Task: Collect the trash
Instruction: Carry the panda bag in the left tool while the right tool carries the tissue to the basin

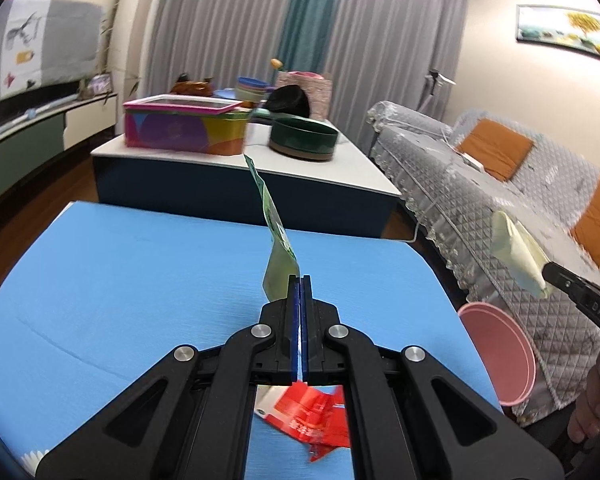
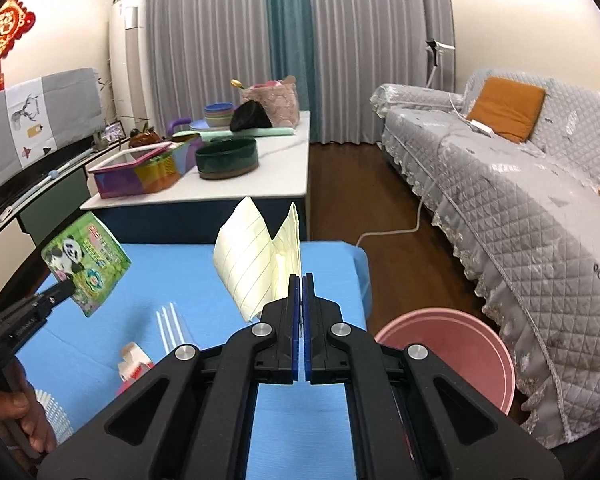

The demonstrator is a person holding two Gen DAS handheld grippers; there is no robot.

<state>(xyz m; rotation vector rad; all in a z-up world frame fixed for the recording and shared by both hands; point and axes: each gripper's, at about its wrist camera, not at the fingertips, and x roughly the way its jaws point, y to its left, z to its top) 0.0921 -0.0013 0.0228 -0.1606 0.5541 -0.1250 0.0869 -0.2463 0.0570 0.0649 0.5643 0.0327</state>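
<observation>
My left gripper (image 1: 300, 278) is shut on a green panda-print wrapper (image 1: 278, 240), held edge-on above the blue table (image 1: 120, 280); in the right wrist view the same wrapper (image 2: 86, 264) hangs at the left from that gripper (image 2: 66, 288). My right gripper (image 2: 301, 277) is shut on a folded sheet of pale yellow lined paper (image 2: 252, 256), lifted above the table. In the left wrist view that paper (image 1: 518, 256) shows at the right edge in the right gripper (image 1: 548, 270). A pink bin (image 2: 448, 360) stands on the floor right of the table. A red wrapper (image 1: 312, 412) lies under my left gripper.
On the blue table (image 2: 320, 420) lie white straws (image 2: 170, 328), a small red-and-white carton (image 2: 134, 364) and a white ribbed item (image 2: 54, 412). Behind is a white low table (image 2: 284, 176) with a green bowl (image 2: 227, 158) and a colourful box (image 2: 140, 172). A grey quilted sofa (image 2: 520, 208) runs along the right.
</observation>
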